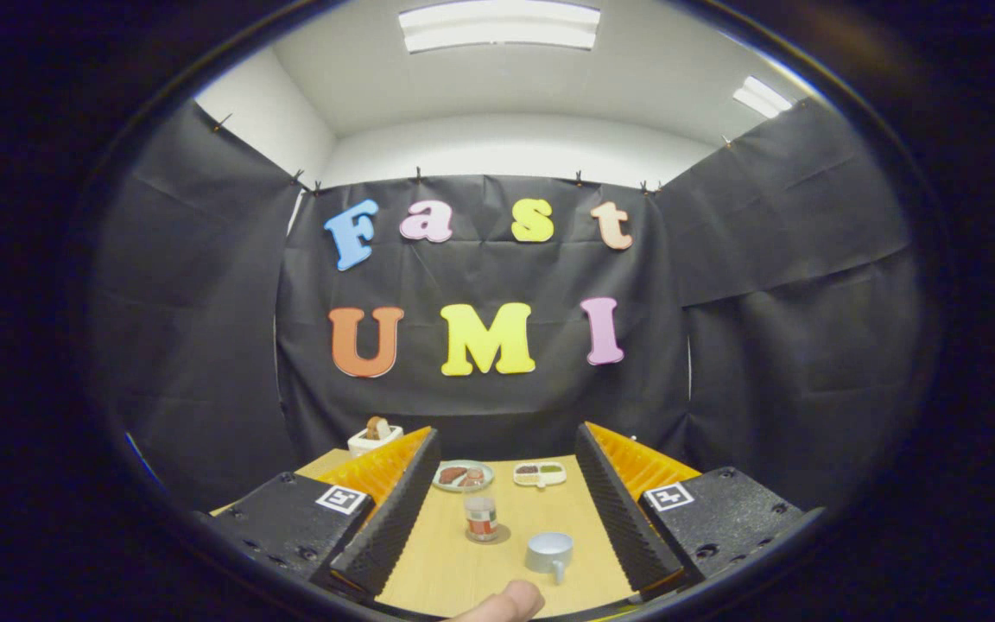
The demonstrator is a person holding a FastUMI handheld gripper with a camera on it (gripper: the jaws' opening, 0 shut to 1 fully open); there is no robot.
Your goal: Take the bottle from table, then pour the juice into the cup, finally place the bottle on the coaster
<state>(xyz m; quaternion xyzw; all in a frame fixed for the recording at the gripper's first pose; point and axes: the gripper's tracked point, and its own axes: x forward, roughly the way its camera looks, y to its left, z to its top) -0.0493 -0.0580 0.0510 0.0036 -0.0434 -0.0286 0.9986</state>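
Gripper [497, 527] with fingers spread wide over a wooden table [437, 570], gripping nothing. Between the fingers, a bottle [481, 517] stands upright on a round coaster [500, 535]; a cup [548, 553] sits just beside it, nearer the right finger, handle toward the camera. Beyond them lie a plate [463, 476] of food and a divided dish [539, 473]. A white box [374, 440] sits past the left finger. A fingertip [510, 602] shows at the near edge.
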